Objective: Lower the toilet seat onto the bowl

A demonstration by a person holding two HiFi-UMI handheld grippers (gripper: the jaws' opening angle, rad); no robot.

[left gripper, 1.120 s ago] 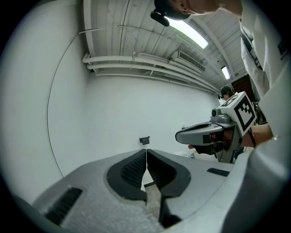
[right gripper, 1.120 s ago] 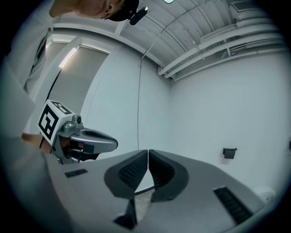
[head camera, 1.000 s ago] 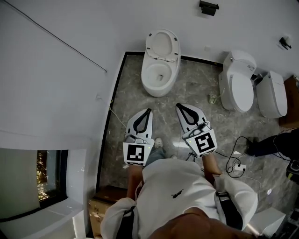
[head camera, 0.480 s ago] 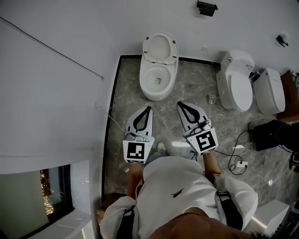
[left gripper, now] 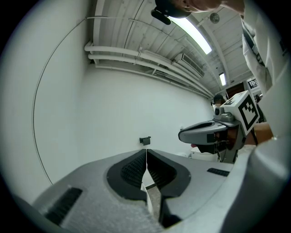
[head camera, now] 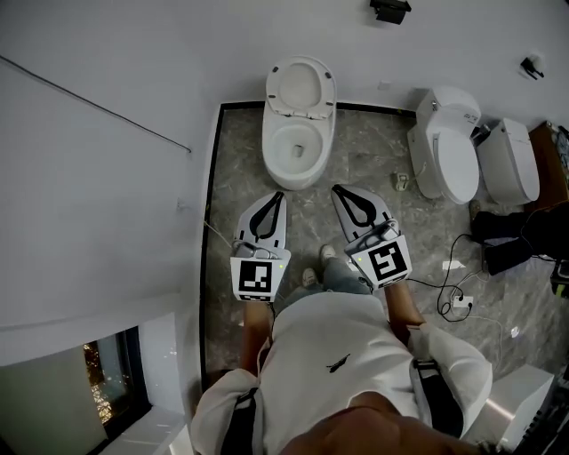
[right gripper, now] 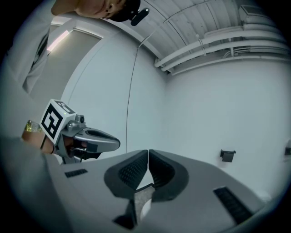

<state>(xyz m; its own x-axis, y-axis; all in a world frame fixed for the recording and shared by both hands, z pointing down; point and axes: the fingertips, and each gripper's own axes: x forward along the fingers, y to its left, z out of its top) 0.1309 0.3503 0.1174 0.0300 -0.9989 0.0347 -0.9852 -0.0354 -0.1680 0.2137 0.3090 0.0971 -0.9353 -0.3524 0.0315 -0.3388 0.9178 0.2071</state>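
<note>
Head view looks steeply down on a toilet (head camera: pixel 299 133) at the far edge of a marble floor (head camera: pixel 240 160). Its seat (head camera: pixel 300 87) stands raised against the wall (head camera: pixel 107 71), and the bowl (head camera: pixel 298 153) below it is uncovered. Whether a separate lid stands behind the seat cannot be told from here.

The left tool (head camera: pixel 279 195) and the right tool (head camera: pixel 336 189) are held side by side, level, with their tips near the front of the bowl but apart from it. The person's white shirt (head camera: pixel 329 364) fills the lower frame and covers most of the legs. Only parts of two shoes (head camera: pixel 308 277) show between the tools.

In the left gripper view its jaws are clenched together with nothing between them. The right gripper view shows the same for its own jaws. In both views the tool's grey body hides nearly all of the toilet. Only a sliver of floor and something white shows through the gap below the pads.

Two more toilets (head camera: pixel 444 153) stand to the right with their lids down. Cables (head camera: pixel 453 298) trail on the floor near them. Dark shapes at the right edge are cut off and too unclear to name. A small black fixture (head camera: pixel 391 10) on the wall is cropped by the top edge.
</note>
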